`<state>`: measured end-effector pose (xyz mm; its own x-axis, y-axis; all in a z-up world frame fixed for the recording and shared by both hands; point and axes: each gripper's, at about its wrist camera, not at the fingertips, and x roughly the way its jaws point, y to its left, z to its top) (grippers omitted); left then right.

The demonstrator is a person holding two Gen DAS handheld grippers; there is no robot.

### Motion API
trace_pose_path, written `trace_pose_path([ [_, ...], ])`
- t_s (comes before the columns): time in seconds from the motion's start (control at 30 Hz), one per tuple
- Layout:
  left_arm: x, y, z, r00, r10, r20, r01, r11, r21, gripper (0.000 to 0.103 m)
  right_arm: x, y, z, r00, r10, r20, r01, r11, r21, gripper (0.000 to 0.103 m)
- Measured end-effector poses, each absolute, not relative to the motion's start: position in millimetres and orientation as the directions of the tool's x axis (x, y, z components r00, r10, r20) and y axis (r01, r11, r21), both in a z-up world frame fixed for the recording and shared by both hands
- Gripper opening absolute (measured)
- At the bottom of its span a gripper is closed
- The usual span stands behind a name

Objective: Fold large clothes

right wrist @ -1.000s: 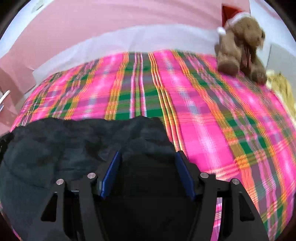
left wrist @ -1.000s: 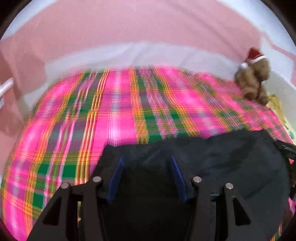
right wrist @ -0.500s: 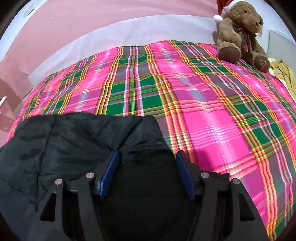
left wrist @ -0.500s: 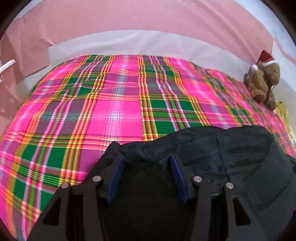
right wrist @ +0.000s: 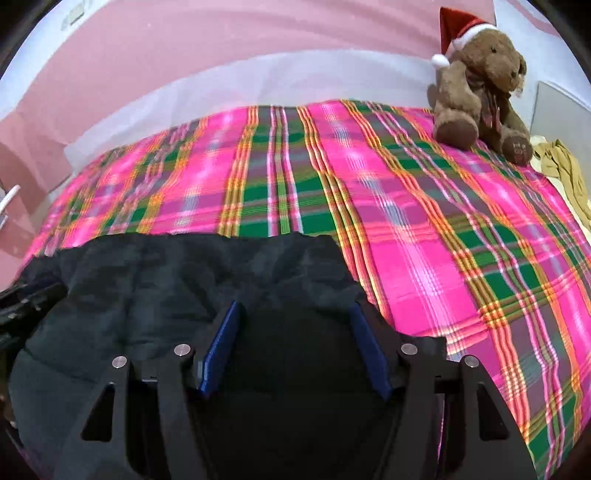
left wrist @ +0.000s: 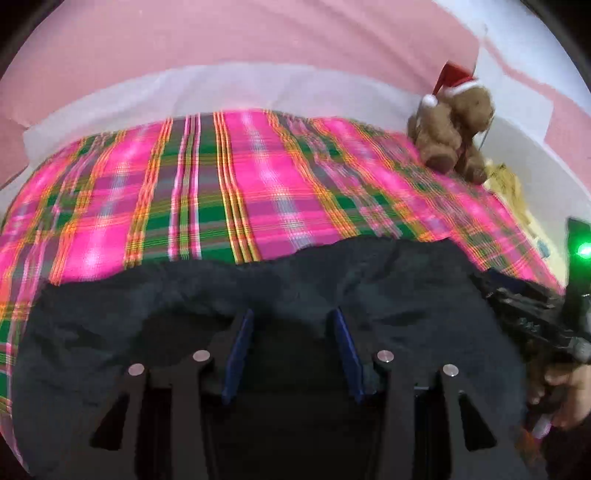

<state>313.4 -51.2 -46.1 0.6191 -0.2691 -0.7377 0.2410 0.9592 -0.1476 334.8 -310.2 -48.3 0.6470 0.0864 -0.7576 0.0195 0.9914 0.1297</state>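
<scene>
Dark garment (left wrist: 388,288) lies bunched on the plaid bedspread (left wrist: 240,184), near edge of the bed, well apart from the teddy bear (left wrist: 454,136) at the far right corner. We see the left claw (left wrist: 291,321) with jaws just closing, fabric bunched between the blue pads; grip unclear, cannot tell. Right claw (right wrist: 295,314) stands wide, same dark fabric filling the gap; we cannot tell if it presses.

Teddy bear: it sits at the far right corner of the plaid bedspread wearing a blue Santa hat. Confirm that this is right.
Not quite. The teddy bear does sit at the far right corner of the plaid bedspread, but its Santa hat is red with white trim, not blue. The right wrist view shows it clearly.
</scene>
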Motion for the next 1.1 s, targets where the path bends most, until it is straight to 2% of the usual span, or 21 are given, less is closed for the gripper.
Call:
trace_pose_path([
  [0.27, 321.3, -50.8, -67.3, 0.630, -0.285, -0.722, 0.228, 0.957, -0.180, 0.047, 338.8, -308.6, -66.0, 0.661, 0.090, -0.745, 0.021, 0.990, 0.138, 0.063],
  [0.8, 317.2, -55.1, -68.7, 0.643, -0.266, -0.718, 0.220, 0.962, -0.159, 0.047, 340.2, -310.8, -65.0, 0.658, 0.095, -0.747, 0.023, 0.989, 0.145, 0.063],
  [0.97, 312.4, -45.5, -45.3, 0.619, -0.277, -0.735, 0.221, 0.959, -0.176, 0.047, 332.8, -313.9, -35.8, 0.652, 0.093, -0.752, 0.007, 0.992, 0.129, 0.063],
  [1.1, 296.5, -3.1, -10.9, 0.678, -0.247, -0.692, 0.223, 0.967, -0.126, 0.047, 328.3, -323.3, -17.2, 0.672, 0.089, -0.735, -0.010, 0.994, 0.110, 0.063],
])
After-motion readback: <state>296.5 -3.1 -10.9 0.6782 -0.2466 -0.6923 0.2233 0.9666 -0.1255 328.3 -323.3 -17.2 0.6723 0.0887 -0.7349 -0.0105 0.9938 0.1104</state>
